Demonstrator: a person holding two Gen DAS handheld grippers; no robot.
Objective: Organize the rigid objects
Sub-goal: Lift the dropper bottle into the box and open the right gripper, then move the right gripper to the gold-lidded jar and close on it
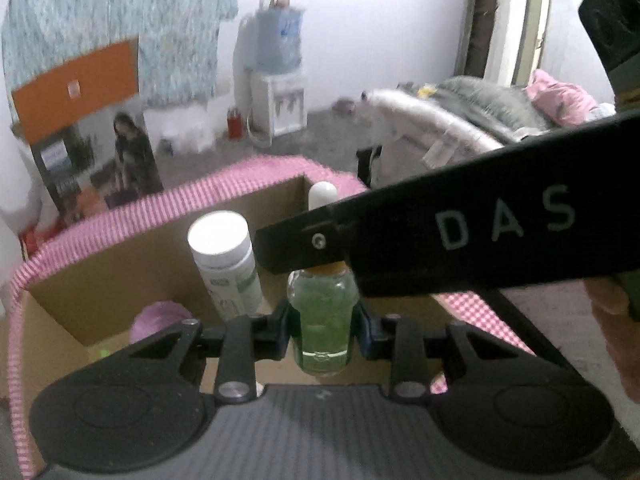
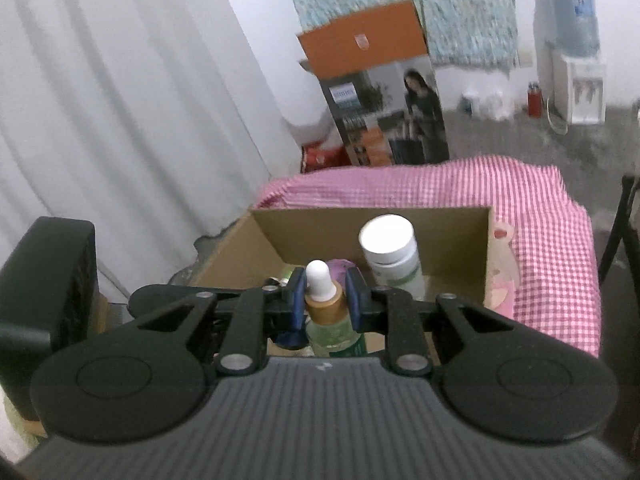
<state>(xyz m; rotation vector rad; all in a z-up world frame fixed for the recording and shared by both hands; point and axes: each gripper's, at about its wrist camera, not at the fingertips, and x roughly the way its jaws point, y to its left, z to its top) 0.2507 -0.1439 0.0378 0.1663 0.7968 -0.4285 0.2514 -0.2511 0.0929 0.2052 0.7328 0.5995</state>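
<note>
Green liquid fills the one dropper bottle [image 1: 323, 320] at lower centre, above the cardboard box [image 1: 120, 276]: the left gripper [image 1: 323, 330] pinches its glass body, while the right gripper [image 2: 325, 300], angled in from the right, clamps its gold collar. One white jar [image 1: 226, 260] stands in the box.

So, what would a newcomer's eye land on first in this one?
Probably the green dropper bottle at centre, gripped by both grippers at once: the left gripper clamps its glass body, the right gripper pinches its gold collar under the white bulb. Behind it a white-capped bottle stands in a cardboard box on pink checked cloth.
</note>
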